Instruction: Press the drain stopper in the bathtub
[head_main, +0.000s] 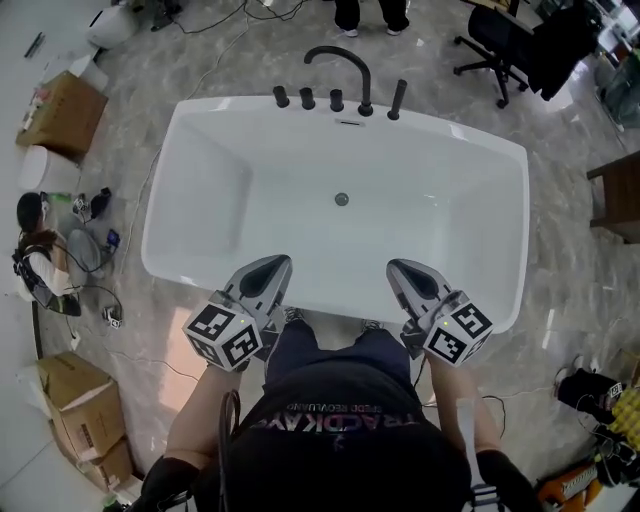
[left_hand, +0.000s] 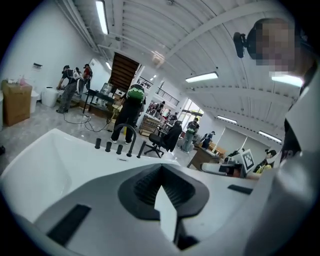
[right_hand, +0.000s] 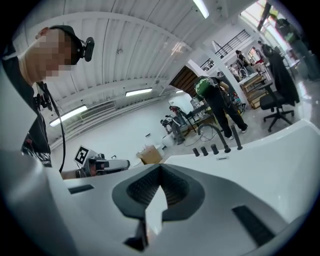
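A white bathtub lies below me, and its small round metal drain stopper sits in the middle of the tub floor. My left gripper hovers over the tub's near rim, left of the stopper and well short of it. Its jaws meet at the tips with nothing between them. My right gripper hangs over the same rim to the right, also shut and empty. In the left gripper view the shut left gripper points across the tub. The right gripper points along the tub's rim.
A black curved faucet with several black handles stands on the tub's far rim. Cardboard boxes and cables lie on the floor at left. An office chair and a wooden table stand at right. People work in the background.
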